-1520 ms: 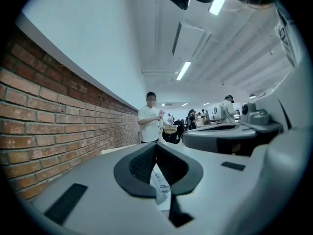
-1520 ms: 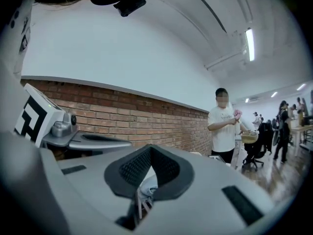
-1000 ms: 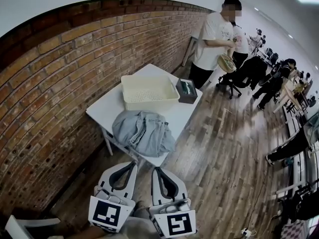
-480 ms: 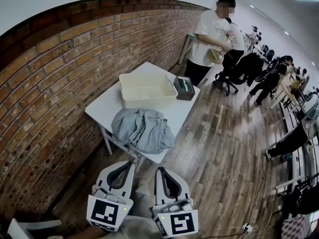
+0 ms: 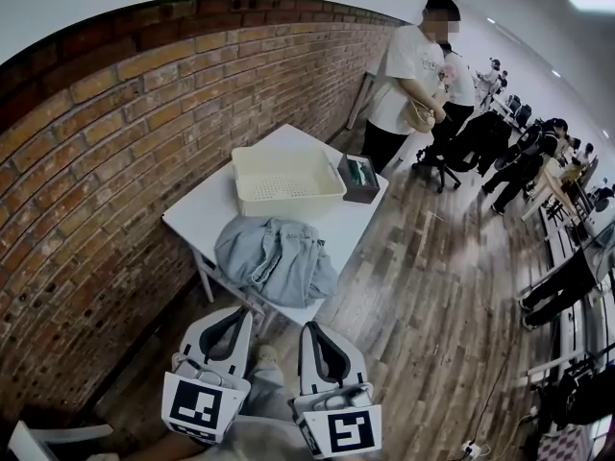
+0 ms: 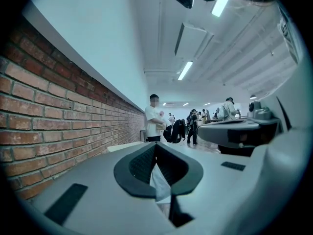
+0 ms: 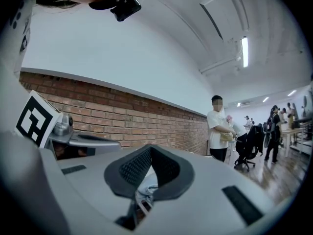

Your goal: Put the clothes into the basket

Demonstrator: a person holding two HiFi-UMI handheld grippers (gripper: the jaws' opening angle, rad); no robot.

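Note:
A crumpled grey-blue heap of clothes (image 5: 276,257) lies on the near end of a white table (image 5: 207,209). Behind it on the same table stands the empty cream basket (image 5: 286,176). My left gripper (image 5: 250,311) and right gripper (image 5: 306,327) hover side by side just short of the table's near edge, pointing level toward the clothes. Both are shut with nothing between the jaws. In the left gripper view the jaws (image 6: 155,145) meet at the tip, and so do those in the right gripper view (image 7: 149,148).
A small dark box (image 5: 360,177) sits against the basket's right side. A brick wall (image 5: 115,161) runs along the left of the table. A person in a white shirt (image 5: 408,75) stands past the table's far end, with an office chair (image 5: 476,142) and more people beyond.
My left gripper has drifted slightly down and to the left in the head view. The right gripper has stayed put. The person beyond the table has shifted stance.

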